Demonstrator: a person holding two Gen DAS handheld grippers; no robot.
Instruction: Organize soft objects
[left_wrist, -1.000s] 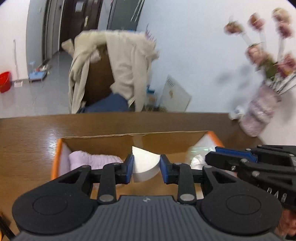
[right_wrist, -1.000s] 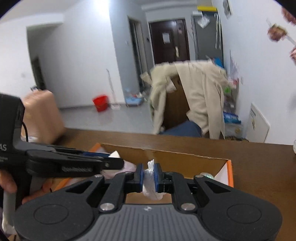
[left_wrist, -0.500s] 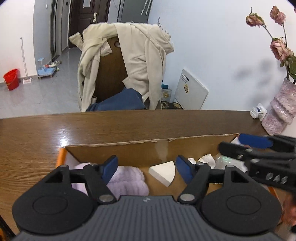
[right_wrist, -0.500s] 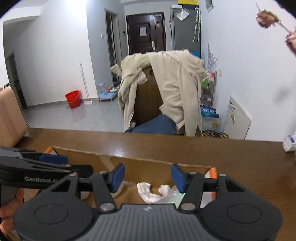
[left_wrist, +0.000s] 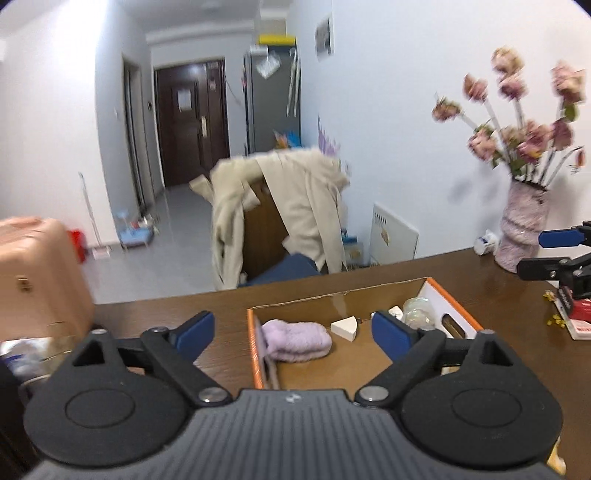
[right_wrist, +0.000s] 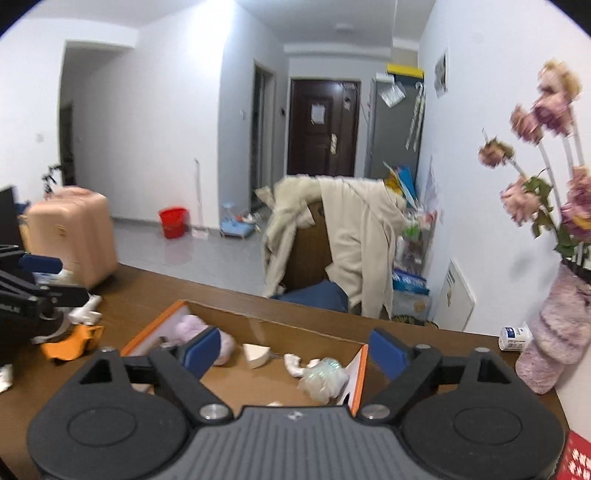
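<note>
An orange-rimmed cardboard box sits on the brown table. Inside lie a lilac knitted cloth, a white foam wedge, a crumpled white tissue and a clear plastic bag. My left gripper hangs above the box's near side, its jaws opening wide with nothing held between them. My right gripper also hovers above the box, jaws opening and empty. Each gripper shows at the edge of the other's view: the right gripper, the left gripper.
A vase of dried flowers and a small white bottle stand at the table's right end by the wall. An orange item lies left of the box. A coat-draped chair stands behind the table, a pink suitcase at left.
The left gripper let go of the white wedge and the right let go of the white tissue. Both opened wide, then rose and drew back from the box.
</note>
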